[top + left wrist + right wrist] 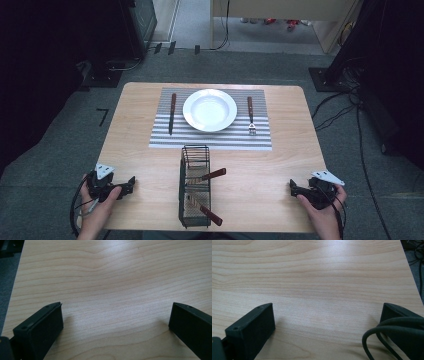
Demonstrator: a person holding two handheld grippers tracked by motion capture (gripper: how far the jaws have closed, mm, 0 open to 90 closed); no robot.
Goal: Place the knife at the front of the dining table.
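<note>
Resting at the table's (150,165) near-left corner, the left gripper (131,182) has its fingers (40,325) spread wide over bare wood. Between the grippers lies a wire basket (195,185) (two wooden-handled utensils inside), well apart from both. The right gripper (292,187), near-right, is likewise spread, empty.

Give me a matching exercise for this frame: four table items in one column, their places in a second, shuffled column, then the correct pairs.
Items:
1. white plate
2. knife
3. fork
4. wire basket

Places:
A. on the striped placemat, right of the plate
B. on bare wood near the table's front edge, between the two grippers
C. centre of the placemat
D. on the placemat, left of the plate

Pairs: 1-C, 2-D, 3-A, 4-B
</note>
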